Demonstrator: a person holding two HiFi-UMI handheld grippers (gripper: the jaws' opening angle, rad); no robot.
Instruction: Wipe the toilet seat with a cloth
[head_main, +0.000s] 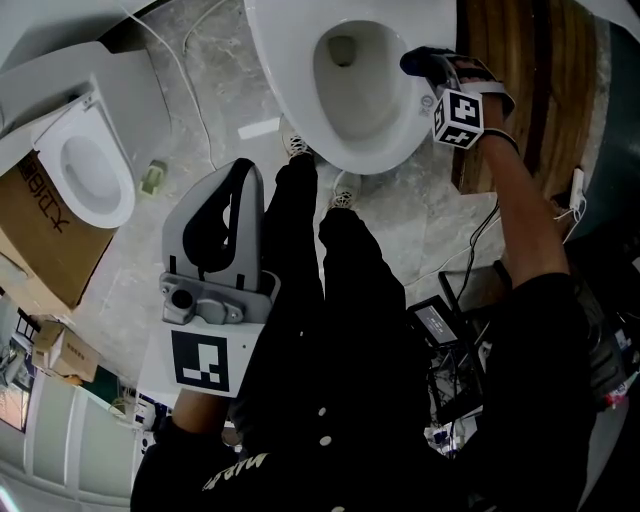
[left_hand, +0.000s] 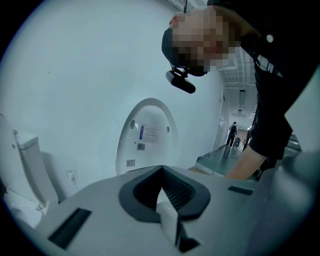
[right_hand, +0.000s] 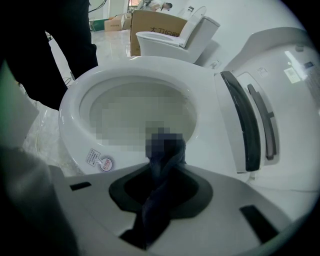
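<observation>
My right gripper (right_hand: 162, 172), jaws pinched tight on a dark, twisted cloth (right_hand: 152, 205), hangs over the near rim of a glossy white toilet (right_hand: 75, 105). The cloth's free end, just ahead of the jaws, is lost under a mosaic patch. So is the inside of the bowl, and I cannot tell whether fabric touches porcelain. To this gripper's right the toilet seat (right_hand: 256, 120) stands tipped up, smooth white with two dark curved strips. Its far edge runs out of frame, and I cannot separate seat from lid.

In the head view the right gripper (head_main: 420, 62) sits at the edge of the oval toilet (head_main: 290, 95), its marker cube (head_main: 460, 118) facing up. My left gripper (head_main: 245, 170) hangs beside black trousers (head_main: 300, 240), well apart from the toilet. Its own view shows the ribbed black pads (left_hand: 177, 192) pressed together on nothing. Off to its left, a second toilet (head_main: 90, 175) and a cardboard box (head_main: 40, 235) stand on veined marble floor (head_main: 200, 110), the box cut by the frame.
</observation>
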